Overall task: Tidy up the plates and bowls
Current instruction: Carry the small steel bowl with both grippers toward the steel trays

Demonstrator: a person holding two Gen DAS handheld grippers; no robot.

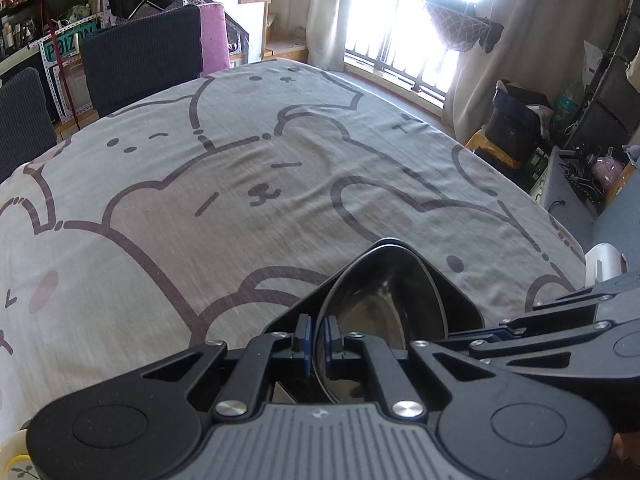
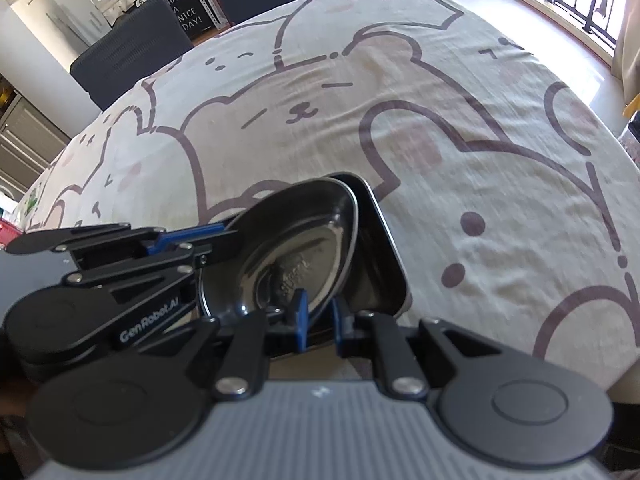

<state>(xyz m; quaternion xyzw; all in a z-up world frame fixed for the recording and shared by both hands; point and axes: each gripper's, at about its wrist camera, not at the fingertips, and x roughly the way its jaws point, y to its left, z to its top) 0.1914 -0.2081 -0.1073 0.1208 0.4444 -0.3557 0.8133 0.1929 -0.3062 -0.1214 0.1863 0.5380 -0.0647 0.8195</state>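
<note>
Steel gleams at the middle of my view: a round metal bowl (image 1: 384, 304) sits tilted inside a dark, square-cornered tray (image 1: 460, 300), and I will place everything else by that bowl. Farthest to its left, past the table edge, stand two dark chairs (image 1: 140, 64), well apart from it, with a pink cloth (image 1: 214, 38) draped over the nearer one's back. Closer in, the cloth-covered table (image 1: 180, 184) spreads out with brown cartoon bear outlines, and the bowl and tray are near its front edge. At the bowl's left rim my left gripper (image 1: 318, 342) is clenched on the thin steel edge, its blue pads (image 1: 306, 340) pinching the wall from both sides. Through the right wrist camera I see the same bowl (image 2: 296, 256) leaning in the tray (image 2: 384, 248), with stamped lettering on its bottom that I cannot read. My right gripper (image 2: 320, 326) meets the near side of the pair, fingers drawn close together about the tray's near edge; I read that as a grasp on the tray, though the contact itself is partly hidden. Right of the bowl, beyond the table, a bright barred window (image 1: 404, 36) hangs between pale curtains (image 1: 480, 76).
</note>
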